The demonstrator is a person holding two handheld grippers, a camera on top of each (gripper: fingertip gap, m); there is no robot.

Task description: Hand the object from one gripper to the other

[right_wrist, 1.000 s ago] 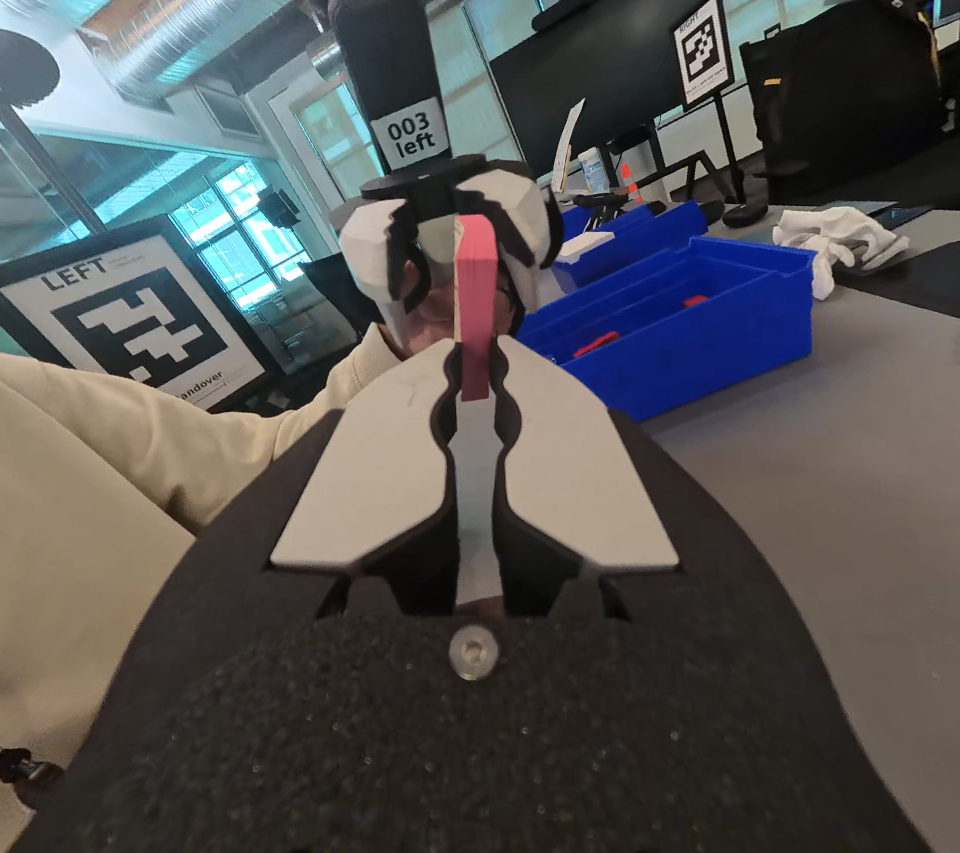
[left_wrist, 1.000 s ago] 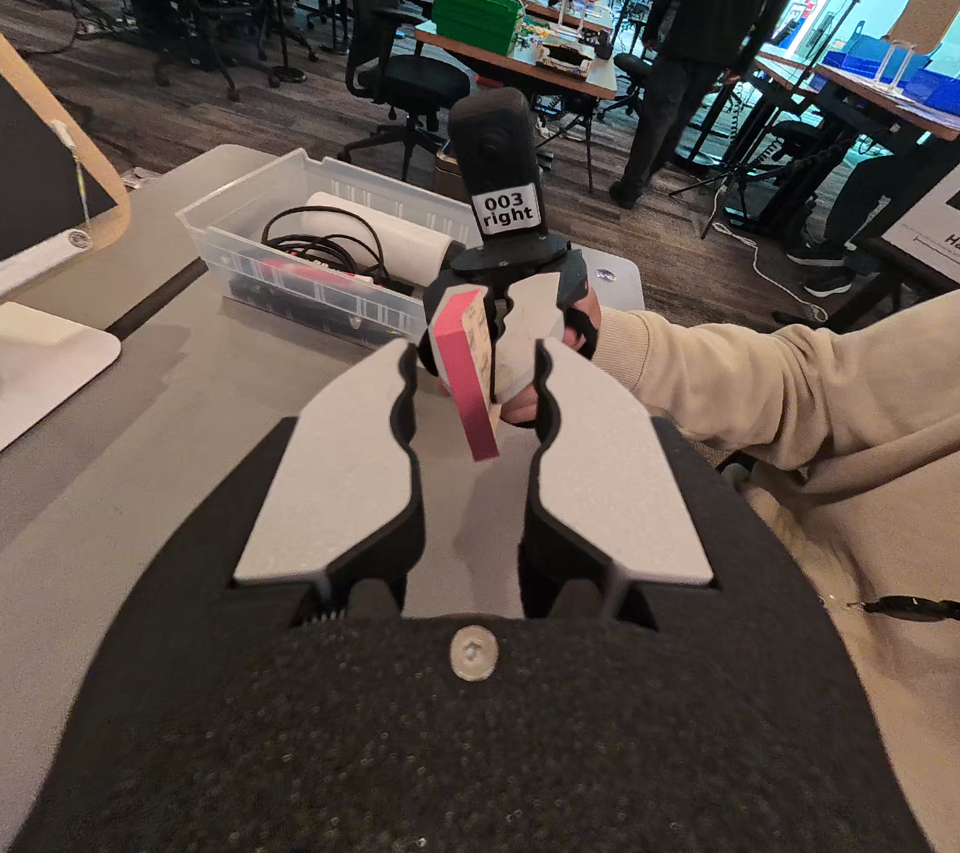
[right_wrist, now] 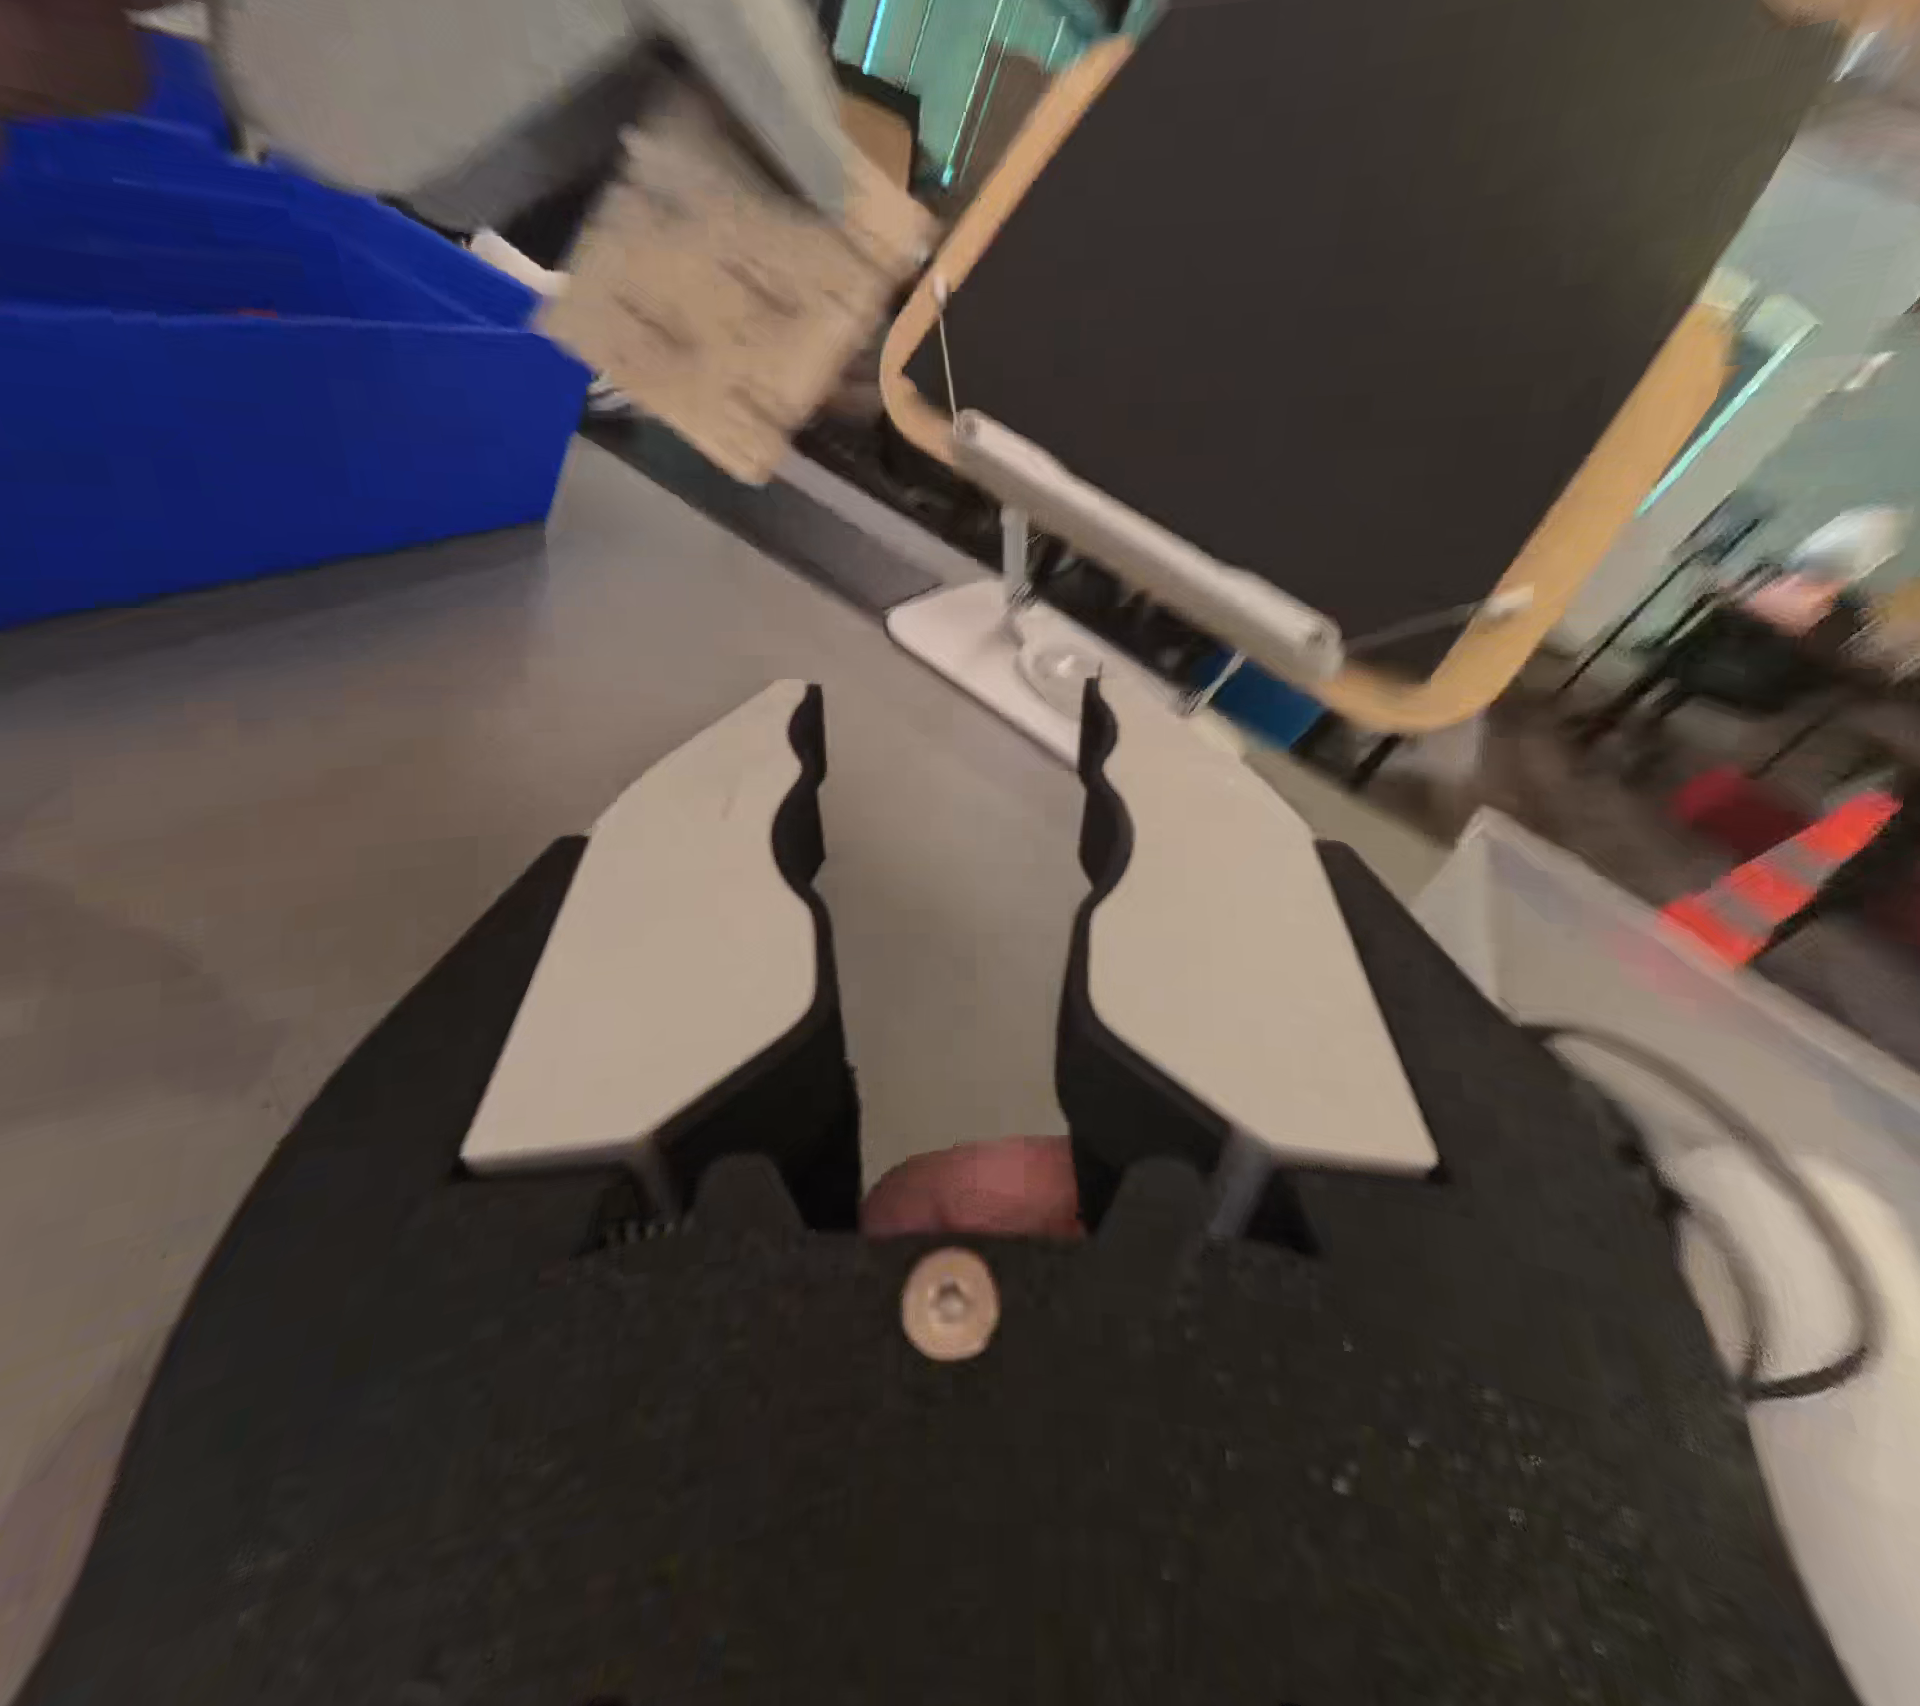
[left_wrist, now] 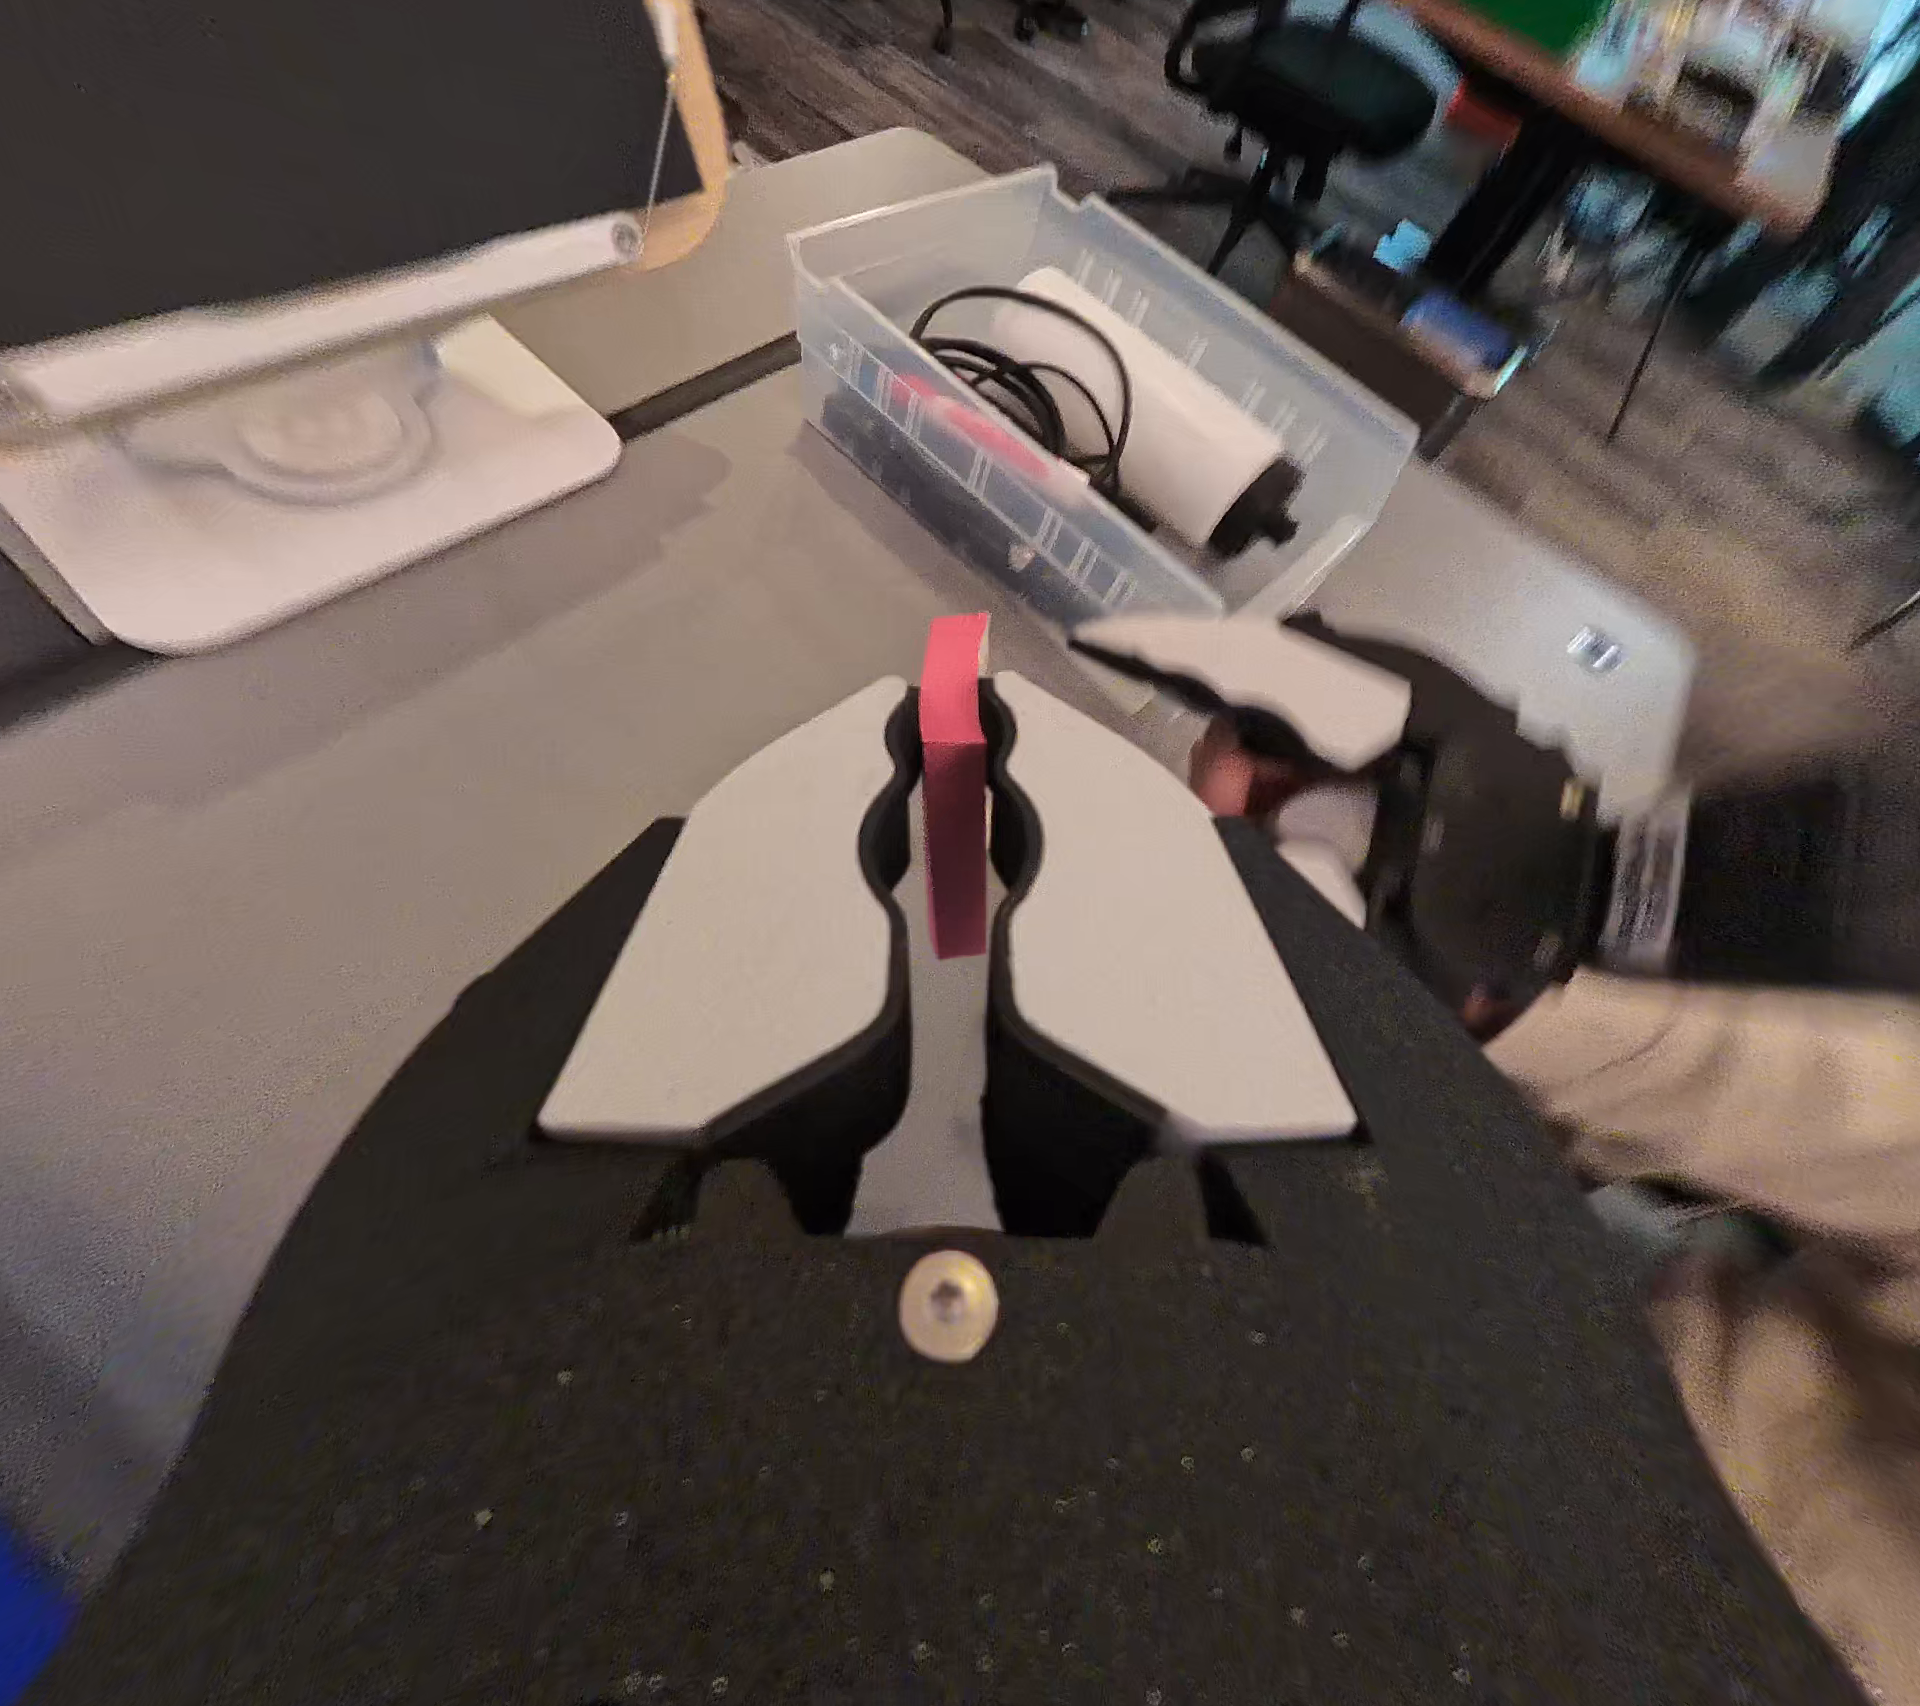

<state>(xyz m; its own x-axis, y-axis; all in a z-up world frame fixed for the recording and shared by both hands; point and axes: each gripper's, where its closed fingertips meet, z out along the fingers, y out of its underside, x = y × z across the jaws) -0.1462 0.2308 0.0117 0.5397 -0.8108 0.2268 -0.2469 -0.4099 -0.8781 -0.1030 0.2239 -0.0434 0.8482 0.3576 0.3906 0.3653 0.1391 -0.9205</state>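
Your left tongs (left_wrist: pixel 948 711) are clamped on the pink block (left_wrist: pixel 954 783), upright above the counter (left_wrist: pixel 312 773); your right tongs (right_wrist: pixel 951 721) stand apart, empty. Keep that squeeze steady and draw the right clear without clipping the block.

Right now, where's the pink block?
In the left wrist view, the pink block stands clamped between the left gripper fingers, above the grey table, with the clear bin beyond.

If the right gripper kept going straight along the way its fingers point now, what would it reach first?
Probably the white stand base on the grey table, below the dark board; the open right gripper is empty and nothing nearer shows. Blur makes depth uncertain.
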